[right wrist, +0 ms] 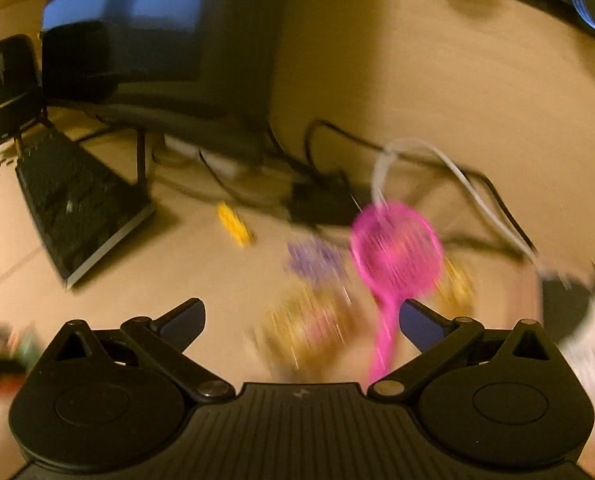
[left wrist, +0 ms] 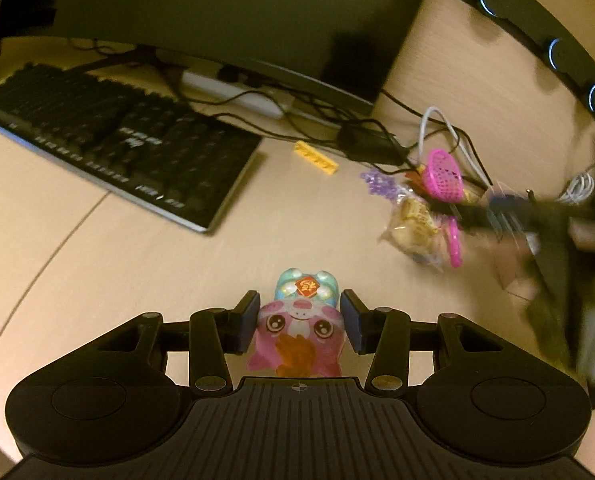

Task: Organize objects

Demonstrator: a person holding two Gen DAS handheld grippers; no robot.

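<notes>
The left gripper [left wrist: 299, 322] has its jaws clamped on a pink cartoon toy packet [left wrist: 297, 330]; the blue pads press its two sides, and its pale blue top with a red badge sticks out past the fingertips. It hangs above the tan desk [left wrist: 137, 260], near the middle of the near edge.

Far left on the desk lies a black keyboard [left wrist: 113, 144], with a dark monitor [left wrist: 225, 12] standing behind it and a white power strip [left wrist: 233, 94] under the screen. A yellow toy brick [left wrist: 316, 158] lies alone on the desk, right of the keyboard and just near of the tangle of black cables [left wrist: 361, 136].

To the right sits a small cluster: a pink toy racket [left wrist: 444, 176], a clear packet of snacks [left wrist: 413, 228] just near of it, and purple beads [left wrist: 375, 182] at its left side. A white cable [left wrist: 449, 132] loops behind the cluster.

The right gripper [right wrist: 301, 322] has its jaws wide apart with nothing pressed between the pads. In its blurred view the racket's handle passes just inside the right finger [right wrist: 425, 322], whether touching I cannot tell, and the snack packet lies below the gap
</notes>
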